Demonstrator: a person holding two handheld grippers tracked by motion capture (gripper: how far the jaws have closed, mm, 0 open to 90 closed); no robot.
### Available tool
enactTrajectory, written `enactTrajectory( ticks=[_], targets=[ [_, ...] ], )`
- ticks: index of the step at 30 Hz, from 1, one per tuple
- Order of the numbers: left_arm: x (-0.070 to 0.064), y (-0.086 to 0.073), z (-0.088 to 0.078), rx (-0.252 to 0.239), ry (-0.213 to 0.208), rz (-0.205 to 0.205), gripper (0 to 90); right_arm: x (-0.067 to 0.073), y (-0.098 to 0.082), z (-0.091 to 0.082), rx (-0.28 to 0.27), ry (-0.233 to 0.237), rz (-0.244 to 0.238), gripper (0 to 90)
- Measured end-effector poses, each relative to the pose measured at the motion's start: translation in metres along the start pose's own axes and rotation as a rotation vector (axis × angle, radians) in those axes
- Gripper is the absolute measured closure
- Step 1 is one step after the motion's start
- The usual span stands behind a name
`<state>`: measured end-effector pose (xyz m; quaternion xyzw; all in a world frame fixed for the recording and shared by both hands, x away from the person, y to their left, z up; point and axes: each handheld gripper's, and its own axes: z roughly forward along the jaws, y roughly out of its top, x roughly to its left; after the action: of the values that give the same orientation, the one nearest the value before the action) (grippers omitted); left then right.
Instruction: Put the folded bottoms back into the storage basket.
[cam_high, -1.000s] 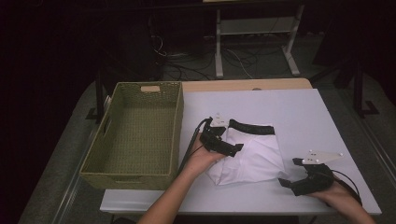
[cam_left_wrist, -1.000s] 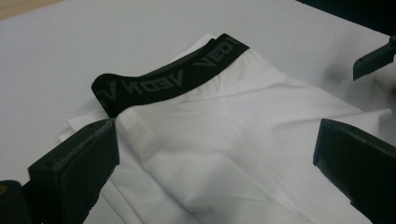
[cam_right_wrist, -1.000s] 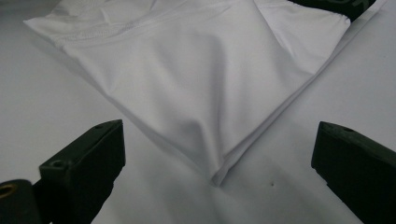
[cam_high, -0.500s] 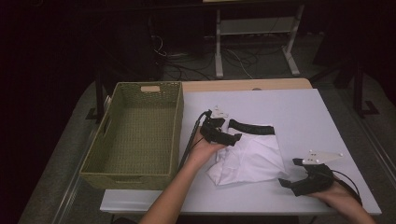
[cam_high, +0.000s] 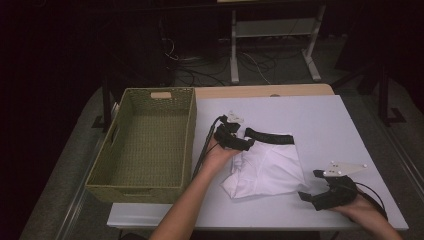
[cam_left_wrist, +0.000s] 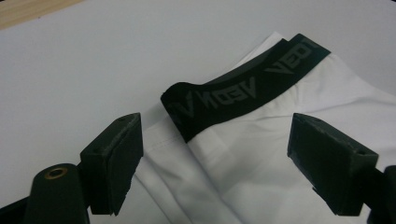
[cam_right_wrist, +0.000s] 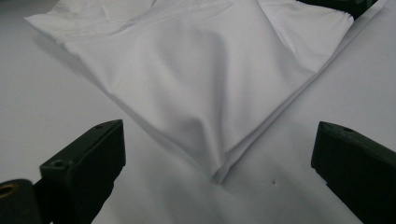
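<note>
High view shows a pair of white underwear (cam_high: 270, 167) with a black waistband (cam_high: 268, 136) lying folded on the white table (cam_high: 325, 115), just right of an olive woven basket (cam_high: 150, 145) that stands with nothing in it. The left gripper (cam_high: 246, 145) sits at the garment's upper left corner, beside the near end of the waistband. In the left gripper view its jaws stand apart with the waistband's end (cam_left_wrist: 243, 93) and the white cloth below it between them; they have just been closing, yet the pads do not press on the fabric. The right gripper (cam_high: 309, 187) rests on the table near the garment's lower right corner, and the right gripper view shows its jaws wide, the pointed cloth corner (cam_right_wrist: 219, 172) lying ahead of them and untouched. The step in hand looks like taking hold of the underwear at the waistband corner, probably to fold it again or to carry it to the basket. The next move calls for the left jaws to sink a little onto the cloth and pinch the band together with the layers beneath, so the fold does not slip open when lifted, while the right gripper comes in to catch the far corner.
</note>
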<state>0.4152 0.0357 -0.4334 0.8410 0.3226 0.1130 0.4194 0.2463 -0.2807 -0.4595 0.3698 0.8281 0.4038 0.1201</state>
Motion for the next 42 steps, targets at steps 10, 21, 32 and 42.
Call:
enactTrajectory(
  ticks=[10,21,32,42],
  targets=[
    [0.012,0.001,0.014,0.026,0.004,-0.04,16.1,0.0,0.0,0.0,0.002,0.0,-0.003,3.0],
    [0.017,-0.003,0.025,0.078,-0.002,-0.056,17.2,0.0,0.0,0.0,0.004,0.0,-0.007,4.0],
    [0.016,-0.005,0.028,0.099,-0.031,-0.052,25.5,0.0,-0.001,0.001,0.006,0.002,-0.006,4.1],
    [0.012,-0.005,0.027,0.106,-0.049,-0.03,39.8,0.001,0.0,0.001,0.007,0.003,-0.007,4.2]
  ],
)
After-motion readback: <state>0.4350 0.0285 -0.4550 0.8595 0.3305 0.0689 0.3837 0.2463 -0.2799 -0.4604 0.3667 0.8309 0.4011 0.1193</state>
